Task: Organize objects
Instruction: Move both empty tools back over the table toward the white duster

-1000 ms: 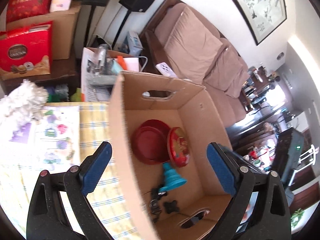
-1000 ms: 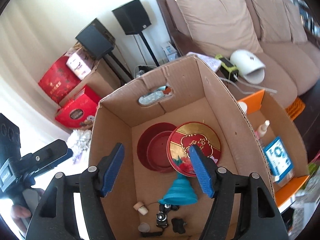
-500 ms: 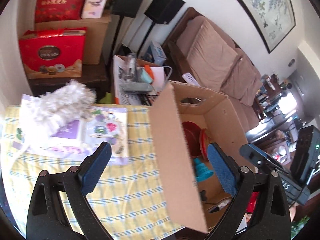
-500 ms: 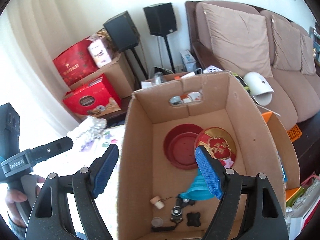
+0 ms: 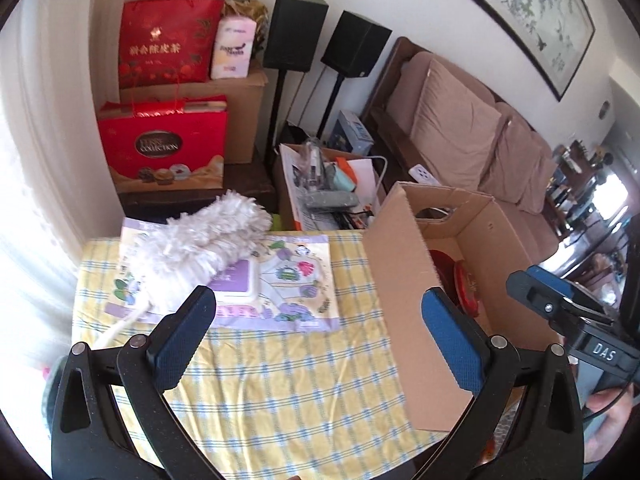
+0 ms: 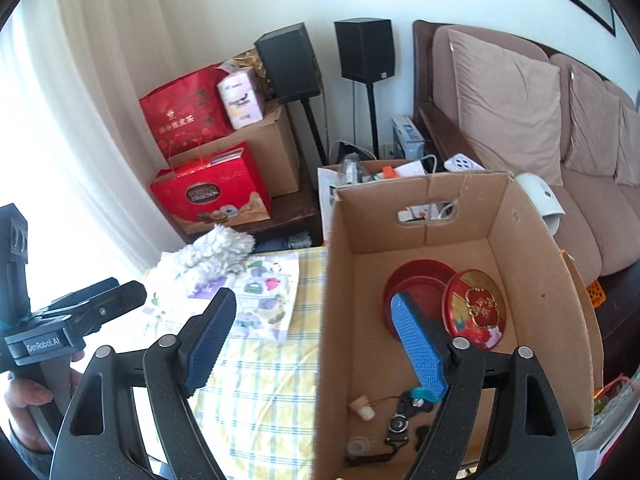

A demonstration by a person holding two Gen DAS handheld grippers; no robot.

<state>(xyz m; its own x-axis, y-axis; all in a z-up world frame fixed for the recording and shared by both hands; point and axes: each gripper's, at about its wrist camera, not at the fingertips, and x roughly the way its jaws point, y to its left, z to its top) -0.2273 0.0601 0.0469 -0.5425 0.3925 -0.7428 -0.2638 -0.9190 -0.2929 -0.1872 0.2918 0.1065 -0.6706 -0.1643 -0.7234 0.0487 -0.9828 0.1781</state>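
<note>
An open cardboard box (image 6: 440, 208) stands at the right end of a table with a yellow checked cloth (image 5: 260, 400). In it lie a red round tin (image 6: 416, 284), its red and gold lid (image 6: 476, 308), a cork (image 6: 362, 408) and black straps (image 6: 400, 420). A white fluffy duster (image 5: 200, 256) rests on a printed purple pack (image 5: 288, 280) at the table's far left. My left gripper (image 5: 318, 340) hangs open above the cloth, beside the box's left wall. Above that same wall, the jaws of my right gripper (image 6: 312, 346) are opening with nothing between them.
Behind the table stand red gift boxes (image 5: 164, 156), two black speakers on stands (image 5: 296, 32) and an open carton of clutter (image 5: 328, 184). A brown sofa (image 6: 520, 112) fills the right. A hand holds each gripper's handle.
Both grippers have pulled back from over the box and swung left, so the table, duster and pack have come into view. The right jaws have spread wider.
</note>
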